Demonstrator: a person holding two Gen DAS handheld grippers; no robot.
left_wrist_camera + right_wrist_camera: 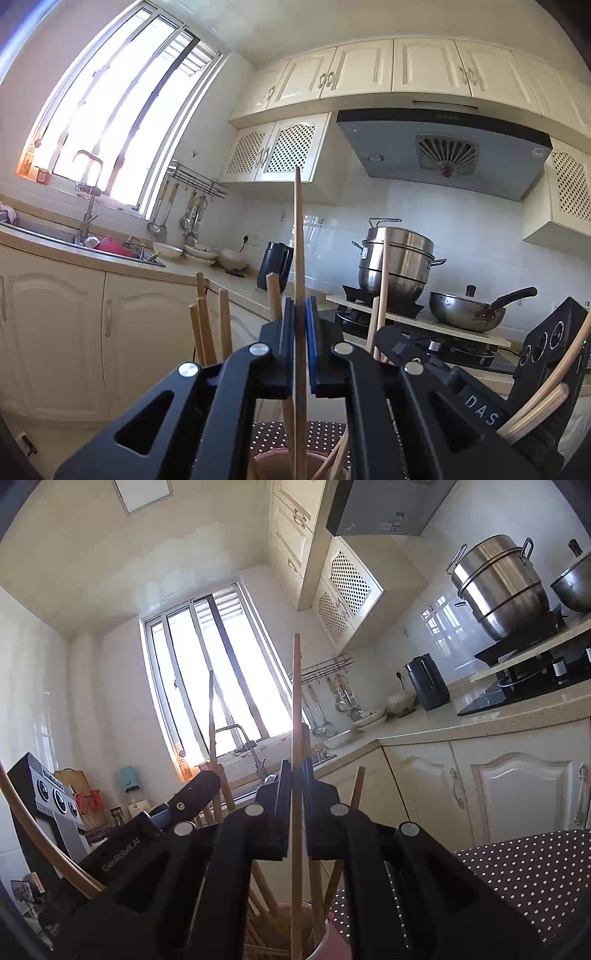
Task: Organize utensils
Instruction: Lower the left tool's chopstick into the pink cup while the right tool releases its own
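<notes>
Above pink cup, left tool & right tool each clamp 1 upright wooden chopstick.

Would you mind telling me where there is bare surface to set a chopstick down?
Bare: the counter between the kettle and the hob, and the dotted cloth beside the cup. Crowded: the cup itself, full of chopsticks, and the bowls by the sink.

We see daylight blowing out the window at 10 o'clock in the left wrist view and at centre in the right, grippers backlit near-black at 6 o'clock, glare on the tiled backsplash, heavy fisheye bending and dark vignette at all edges.
</notes>
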